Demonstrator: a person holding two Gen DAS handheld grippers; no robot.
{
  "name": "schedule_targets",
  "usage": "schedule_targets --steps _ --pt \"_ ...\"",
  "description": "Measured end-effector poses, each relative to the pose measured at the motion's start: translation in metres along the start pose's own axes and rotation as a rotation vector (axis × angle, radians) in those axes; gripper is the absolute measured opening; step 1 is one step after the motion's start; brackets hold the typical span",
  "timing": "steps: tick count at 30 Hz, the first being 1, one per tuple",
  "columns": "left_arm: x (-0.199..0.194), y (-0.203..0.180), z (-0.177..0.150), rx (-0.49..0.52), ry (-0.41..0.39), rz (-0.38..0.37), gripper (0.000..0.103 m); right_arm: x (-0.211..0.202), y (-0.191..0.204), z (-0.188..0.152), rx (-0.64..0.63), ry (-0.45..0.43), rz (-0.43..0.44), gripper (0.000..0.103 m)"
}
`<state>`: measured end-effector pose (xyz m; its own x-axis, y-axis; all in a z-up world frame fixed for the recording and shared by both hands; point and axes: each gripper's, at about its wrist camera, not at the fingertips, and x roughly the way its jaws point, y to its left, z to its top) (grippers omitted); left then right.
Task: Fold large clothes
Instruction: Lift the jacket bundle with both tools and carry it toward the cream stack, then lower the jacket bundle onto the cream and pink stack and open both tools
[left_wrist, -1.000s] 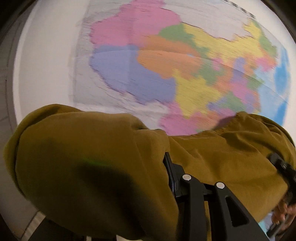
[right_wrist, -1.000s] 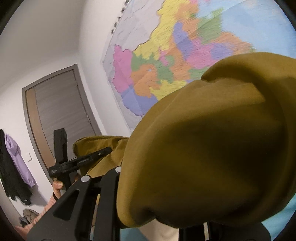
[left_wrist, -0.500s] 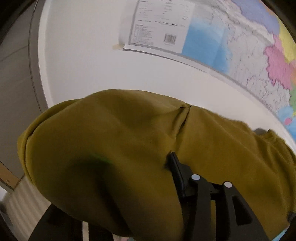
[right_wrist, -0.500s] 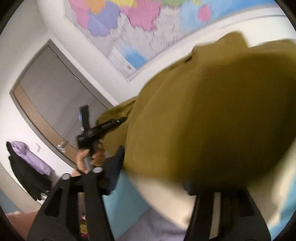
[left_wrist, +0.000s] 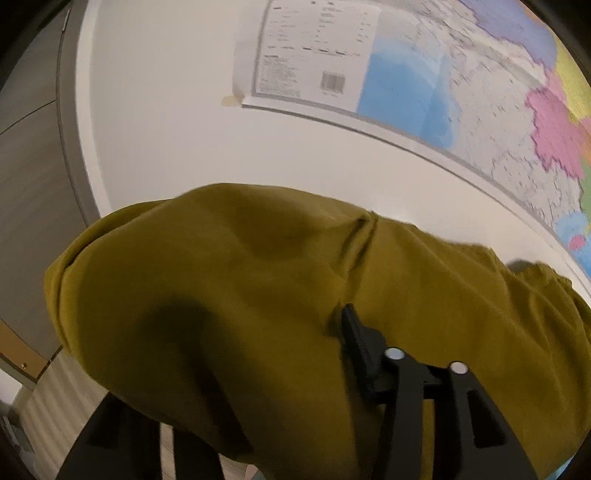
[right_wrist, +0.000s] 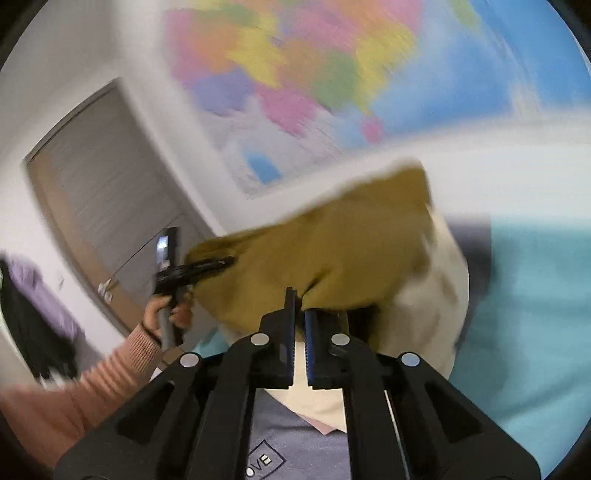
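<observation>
An olive-yellow garment (left_wrist: 258, 295) hangs in the air and drapes over my left gripper (left_wrist: 266, 321). It hides the left finger, and only the right finger (left_wrist: 354, 332) shows. From the right wrist view the left gripper (right_wrist: 218, 263), held by a hand (right_wrist: 166, 314), is shut on one end of the olive garment (right_wrist: 332, 251). My right gripper (right_wrist: 299, 295) is shut, its jaws almost touching. The garment's lower edge sits just past its tips, and I see no cloth between the pads.
A cream garment (right_wrist: 432, 295) and a grey-purple printed T-shirt (right_wrist: 295, 446) lie below on a light blue surface (right_wrist: 535, 314). A coloured map (left_wrist: 424, 85) hangs on the white wall. At left are a grey door (right_wrist: 110, 192) and hanging clothes (right_wrist: 33, 295). A pink ribbed sleeve (right_wrist: 110, 369) reaches in.
Both views have swung down from the map toward the wall beneath it. The right gripper's jaws spread wide, then came together, and the olive cloth no longer covers it. The left still carries the cloth.
</observation>
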<state>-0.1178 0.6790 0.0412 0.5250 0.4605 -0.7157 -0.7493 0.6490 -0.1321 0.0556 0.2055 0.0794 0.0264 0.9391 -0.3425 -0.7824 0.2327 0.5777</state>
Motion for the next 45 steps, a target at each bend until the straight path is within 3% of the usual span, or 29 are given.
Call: schedule_targets --steps 3,5,7,9,11,15,16,20,24,27,32,34,41,45 --pt "0.005 0.006 0.004 -0.034 0.022 -0.026 0.043 -0.037 0.006 0.01 -0.105 -0.066 -0.024 0.001" --pt "0.009 0.0 -0.001 -0.002 0.029 0.0 0.045 -0.033 0.0 -0.003 -0.096 -0.011 -0.044 0.001" --pt "0.017 -0.011 -0.008 0.068 0.039 0.09 0.051 -0.012 -0.002 -0.022 -0.114 0.111 -0.092 0.001" --pt "0.012 -0.016 -0.013 0.097 0.025 0.118 0.053 -0.014 -0.019 -0.042 -0.075 0.157 -0.117 0.003" --pt "0.002 -0.016 -0.014 0.099 0.022 0.124 0.06 -0.015 -0.022 -0.04 -0.028 0.135 -0.126 0.015" --pt "-0.035 -0.014 -0.019 0.131 -0.007 0.149 0.066 -0.043 -0.016 -0.026 -0.016 0.048 -0.147 0.022" --pt "-0.047 -0.013 -0.021 0.135 -0.03 0.148 0.067 -0.049 -0.013 -0.018 -0.014 0.027 -0.154 0.033" --pt "-0.093 -0.017 -0.033 0.138 -0.121 0.117 0.074 -0.046 0.01 0.006 -0.056 -0.016 -0.187 0.05" --pt "-0.114 -0.052 -0.046 0.213 -0.165 0.038 0.078 -0.004 0.027 0.027 -0.106 0.021 -0.218 0.05" --pt "-0.104 -0.088 -0.057 0.279 -0.135 -0.042 0.08 0.026 0.026 0.03 -0.108 0.045 -0.234 0.05" --pt "-0.08 -0.129 -0.085 0.329 -0.086 -0.086 0.08 0.075 0.006 -0.009 -0.087 0.228 -0.268 0.05" --pt "-0.072 -0.134 -0.088 0.328 -0.079 -0.075 0.08 0.079 -0.004 -0.025 -0.066 0.258 -0.275 0.049" --pt "-0.088 -0.138 -0.099 0.318 -0.122 -0.035 0.081 0.047 0.012 -0.021 -0.094 0.196 -0.268 0.051" --pt "-0.099 -0.143 -0.103 0.308 -0.138 -0.032 0.089 0.037 0.031 -0.02 -0.149 0.155 -0.253 0.053"
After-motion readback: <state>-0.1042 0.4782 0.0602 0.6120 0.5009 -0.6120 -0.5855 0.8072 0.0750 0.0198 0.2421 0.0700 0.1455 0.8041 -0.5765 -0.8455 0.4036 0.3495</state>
